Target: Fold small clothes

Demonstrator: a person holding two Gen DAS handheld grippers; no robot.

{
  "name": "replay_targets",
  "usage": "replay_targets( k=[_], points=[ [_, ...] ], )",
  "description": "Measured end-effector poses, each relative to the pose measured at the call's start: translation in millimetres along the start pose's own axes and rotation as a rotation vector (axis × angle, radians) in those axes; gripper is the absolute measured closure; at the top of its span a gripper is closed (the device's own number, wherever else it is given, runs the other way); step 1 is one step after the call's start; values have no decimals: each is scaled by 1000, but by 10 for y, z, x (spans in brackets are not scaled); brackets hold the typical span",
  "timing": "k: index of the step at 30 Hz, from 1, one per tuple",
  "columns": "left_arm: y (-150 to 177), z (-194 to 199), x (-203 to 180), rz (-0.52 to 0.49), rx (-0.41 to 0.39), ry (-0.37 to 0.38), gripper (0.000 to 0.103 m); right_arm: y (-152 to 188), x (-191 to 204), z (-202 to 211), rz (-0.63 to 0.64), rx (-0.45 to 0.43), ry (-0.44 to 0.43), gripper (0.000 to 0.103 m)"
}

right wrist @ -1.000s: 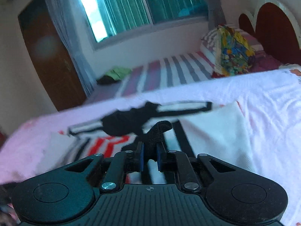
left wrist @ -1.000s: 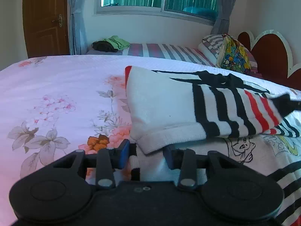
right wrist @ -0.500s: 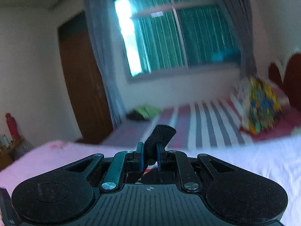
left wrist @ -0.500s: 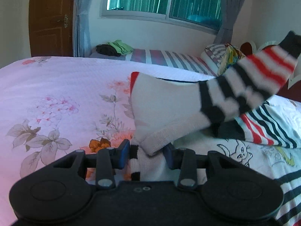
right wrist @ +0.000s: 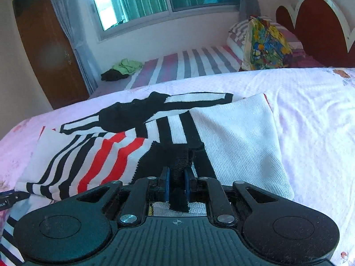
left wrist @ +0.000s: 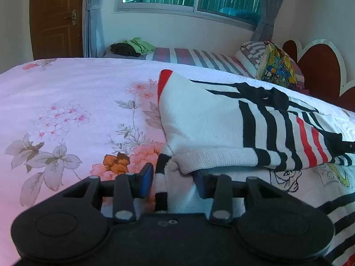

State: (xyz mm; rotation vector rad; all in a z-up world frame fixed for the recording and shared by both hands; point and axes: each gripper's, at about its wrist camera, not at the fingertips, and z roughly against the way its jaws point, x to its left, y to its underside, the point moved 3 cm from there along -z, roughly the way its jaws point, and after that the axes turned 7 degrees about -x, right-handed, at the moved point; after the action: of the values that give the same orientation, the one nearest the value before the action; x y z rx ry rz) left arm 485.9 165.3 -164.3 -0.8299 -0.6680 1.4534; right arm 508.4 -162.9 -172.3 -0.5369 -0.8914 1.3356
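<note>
A small white knit garment with black and red stripes [left wrist: 221, 122] lies partly folded on the floral bedsheet [left wrist: 66, 110]. Its folded sleeve lies across the body. My left gripper [left wrist: 173, 179] is open, its pads either side of the garment's lower edge, low on the bed. My right gripper [right wrist: 176, 180] is shut on the black cuff [right wrist: 179, 166] of the striped sleeve [right wrist: 99, 155], held down on the garment [right wrist: 233, 133].
A second bed with a striped sheet [right wrist: 188, 64], a pile of green and black clothes [right wrist: 122, 68] and a colourful pillow [right wrist: 266, 44] stands behind. A red headboard [right wrist: 317, 26] is at the right. A brown door [left wrist: 55, 17] is at the left.
My right gripper lifted the striped sleeve high in the air, then brought it back down onto the garment. My left gripper stayed in place.
</note>
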Motion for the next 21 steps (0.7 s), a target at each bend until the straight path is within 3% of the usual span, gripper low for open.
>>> replay_targets(
  k=[3,7,11,15,17,19,21],
  points=[
    [-11,203,14,-45,-10,19,59,-97,-144,147,-6,-33,16,90],
    [-195,531,-67,-46,-136,64,40,-219,-43,321,37,-98,-36,90],
    [-305,188,-439,-91,-120,147,40,-98,123,33,66,-32,-67,90],
    [-151,-236,-456,-68,-7,160,45,44,12,-74,53,-11,-3,90],
    [-199,-194,-407,-56,-8,176,47,-29,-79,4,20,-40,22,90],
    [-346,-150,-388,-60,-54,163,43,-152,-151,52,9,-94,11,90],
    [-558,-234,-401,-70,-90,167,34,-277,-235,-59,-34,-90,11,90]
  ],
)
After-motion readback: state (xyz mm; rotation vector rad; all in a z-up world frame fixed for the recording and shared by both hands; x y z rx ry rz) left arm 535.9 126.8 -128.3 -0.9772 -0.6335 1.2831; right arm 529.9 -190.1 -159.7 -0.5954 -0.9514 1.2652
